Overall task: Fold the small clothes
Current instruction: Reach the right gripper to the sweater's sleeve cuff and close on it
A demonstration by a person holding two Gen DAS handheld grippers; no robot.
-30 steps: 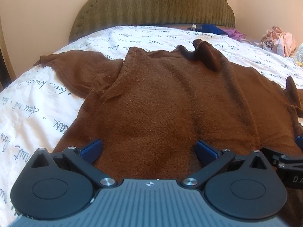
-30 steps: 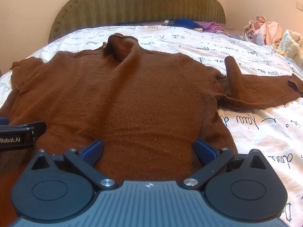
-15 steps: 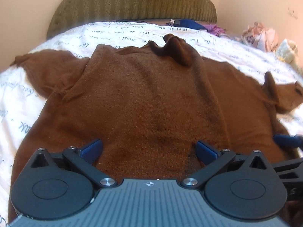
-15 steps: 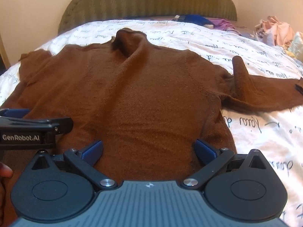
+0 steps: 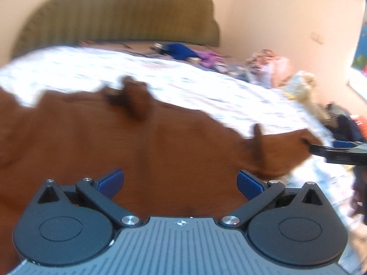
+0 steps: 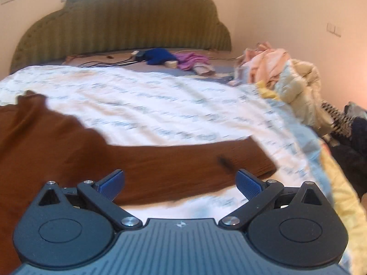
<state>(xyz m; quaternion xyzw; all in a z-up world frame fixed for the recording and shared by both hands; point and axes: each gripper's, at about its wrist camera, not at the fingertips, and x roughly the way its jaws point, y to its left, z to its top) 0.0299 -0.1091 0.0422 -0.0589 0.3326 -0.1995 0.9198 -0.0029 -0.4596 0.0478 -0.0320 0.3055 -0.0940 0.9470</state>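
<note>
A brown knitted sweater (image 5: pixel 142 142) lies spread flat on the white printed bedsheet (image 5: pixel 206 87), collar toward the headboard. My left gripper (image 5: pixel 180 182) hangs open over the sweater's body, with nothing between its blue pads. My right gripper (image 6: pixel 180 182) is open too, low over the sweater's right sleeve (image 6: pixel 183 162), whose cuff (image 6: pixel 259 162) lies just ahead of the right finger. In the left wrist view, the right gripper (image 5: pixel 339 150) shows at the right edge beside that sleeve end. Both views are motion-blurred.
A green padded headboard (image 6: pixel 123 23) stands at the far end. Blue and purple clothes (image 6: pixel 174 60) and cables lie near it. A heap of pink and yellow laundry (image 6: pixel 286 75) is piled along the bed's right side, with dark items (image 6: pixel 351 137) beyond.
Both grippers have swung to the right. The right one has gone from the sweater's hem to its right sleeve; the left one now sits over the body's right part.
</note>
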